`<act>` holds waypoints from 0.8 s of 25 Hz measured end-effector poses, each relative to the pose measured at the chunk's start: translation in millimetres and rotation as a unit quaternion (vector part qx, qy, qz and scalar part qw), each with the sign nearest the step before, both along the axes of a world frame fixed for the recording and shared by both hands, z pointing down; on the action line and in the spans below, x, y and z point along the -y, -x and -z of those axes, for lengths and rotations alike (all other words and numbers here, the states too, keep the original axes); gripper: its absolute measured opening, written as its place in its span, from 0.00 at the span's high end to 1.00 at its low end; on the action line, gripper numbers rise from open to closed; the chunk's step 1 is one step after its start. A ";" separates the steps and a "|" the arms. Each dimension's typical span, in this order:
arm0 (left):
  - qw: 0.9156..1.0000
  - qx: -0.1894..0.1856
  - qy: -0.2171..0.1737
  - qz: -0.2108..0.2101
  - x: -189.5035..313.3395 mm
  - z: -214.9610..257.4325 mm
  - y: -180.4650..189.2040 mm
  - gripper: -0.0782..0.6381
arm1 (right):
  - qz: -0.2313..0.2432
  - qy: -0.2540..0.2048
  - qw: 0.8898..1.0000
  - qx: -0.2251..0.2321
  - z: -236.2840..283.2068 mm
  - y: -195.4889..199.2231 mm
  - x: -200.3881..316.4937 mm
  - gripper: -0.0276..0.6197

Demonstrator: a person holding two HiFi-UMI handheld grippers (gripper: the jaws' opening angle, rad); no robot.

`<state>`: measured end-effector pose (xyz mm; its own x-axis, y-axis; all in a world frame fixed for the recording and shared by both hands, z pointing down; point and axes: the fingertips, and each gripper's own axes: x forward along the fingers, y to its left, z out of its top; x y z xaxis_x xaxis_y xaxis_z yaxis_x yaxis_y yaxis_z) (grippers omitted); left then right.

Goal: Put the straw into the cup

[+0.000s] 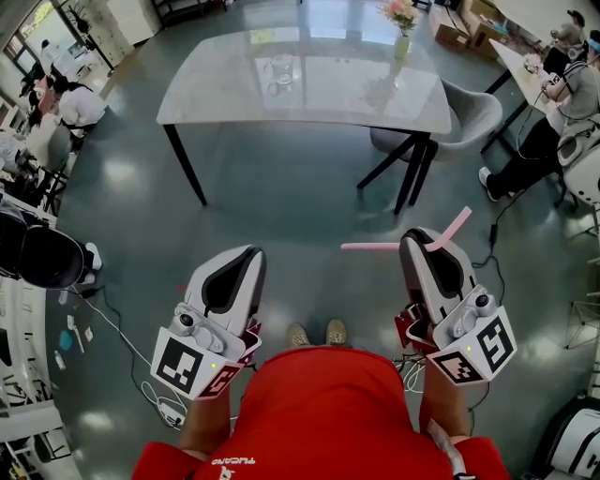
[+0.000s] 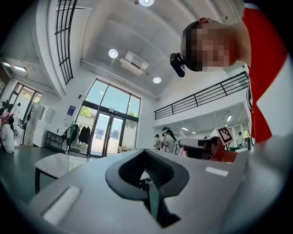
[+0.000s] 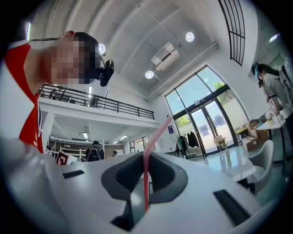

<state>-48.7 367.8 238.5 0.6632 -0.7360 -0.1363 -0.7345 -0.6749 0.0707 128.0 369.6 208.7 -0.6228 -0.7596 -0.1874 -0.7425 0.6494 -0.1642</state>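
Note:
A bent pink straw (image 1: 375, 246) is clamped in my right gripper (image 1: 427, 240), which is shut on it. One end sticks out to the left and the other slants up to the right. In the right gripper view the straw (image 3: 153, 146) rises from between the closed jaws of the gripper (image 3: 145, 176). My left gripper (image 1: 246, 255) is held level beside it, shut and holding nothing, and its jaws meet in the left gripper view (image 2: 147, 176). A clear glass cup (image 1: 279, 67) stands on the pale table (image 1: 356, 94), well ahead of both grippers.
A vase of flowers (image 1: 401, 28) stands at the table's far right corner, and a grey chair (image 1: 473, 112) sits at its right end. Glossy floor (image 1: 281, 197) lies between me and the table. People sit at desks to the far left and right.

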 end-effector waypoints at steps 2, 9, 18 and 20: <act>1.000 -0.002 0.000 0.004 3.9 2.5 -2.0 0.88 | 0.003 -0.001 1.000 -0.002 -0.5 -3.6 6.6 0.92; 0.999 0.001 -0.011 0.031 26.4 15.5 -16.1 0.88 | 0.032 -0.011 0.999 0.001 7.5 -16.4 38.3 0.92; 0.997 0.005 -0.027 0.075 42.5 22.0 -33.2 0.88 | 0.078 -0.025 0.997 0.012 10.0 -32.2 65.5 0.92; 0.996 0.001 -0.026 0.081 49.2 21.7 -36.1 0.88 | 0.084 -0.025 0.996 0.009 8.8 -34.5 72.9 0.92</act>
<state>-12.6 318.6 216.8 0.5371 -0.8248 -0.1769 -0.8337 -0.5509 0.0370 162.5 296.7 199.9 -0.7366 -0.6345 -0.2343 -0.6199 0.7718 -0.1414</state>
